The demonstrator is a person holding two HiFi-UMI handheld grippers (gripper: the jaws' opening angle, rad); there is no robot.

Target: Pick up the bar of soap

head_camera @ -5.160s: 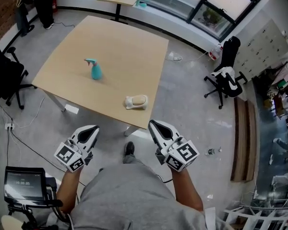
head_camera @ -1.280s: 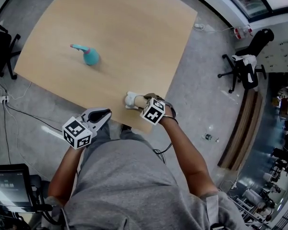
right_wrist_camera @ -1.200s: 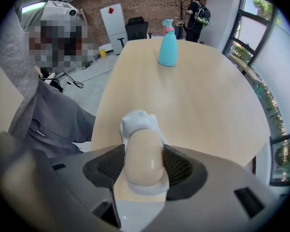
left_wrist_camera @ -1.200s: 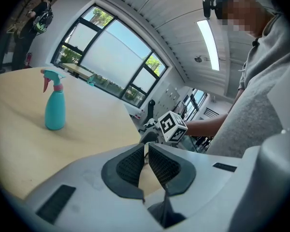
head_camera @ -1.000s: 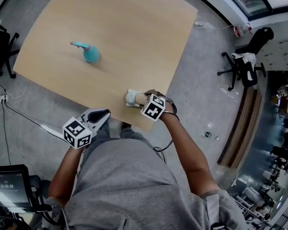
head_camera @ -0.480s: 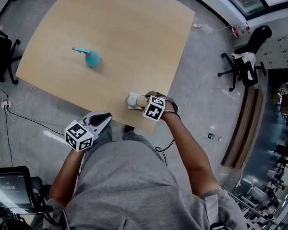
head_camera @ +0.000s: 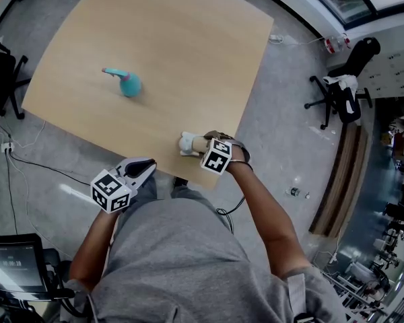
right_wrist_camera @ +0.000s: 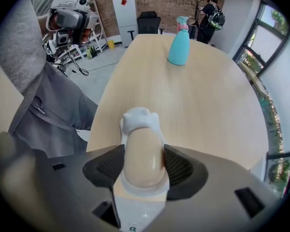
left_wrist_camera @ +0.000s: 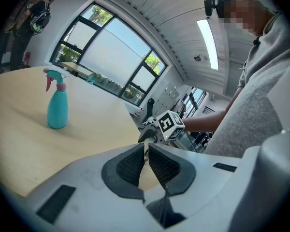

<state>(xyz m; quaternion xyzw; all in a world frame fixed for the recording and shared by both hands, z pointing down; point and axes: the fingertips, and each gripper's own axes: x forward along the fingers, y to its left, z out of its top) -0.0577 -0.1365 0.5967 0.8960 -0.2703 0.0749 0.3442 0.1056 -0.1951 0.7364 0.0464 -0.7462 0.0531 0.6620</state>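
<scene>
Beige soap (right_wrist_camera: 143,141) snug between right tool (right_wrist_camera: 144,154) jaws

Lit brightly and evenly by daylight from large dark-framed windows (left_wrist_camera: 104,57). Bowed hard at the edges, black at the gripper views' corners. Softly shadowed on the pale wooden table (head_camera: 175,46).

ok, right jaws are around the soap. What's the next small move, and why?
Probably a short, straight lift. The right gripper looks closed against both sides of the bar of soap, which sits in its white dish on the table near the edge. Going straight up should free the soap without dragging the dish.
</scene>
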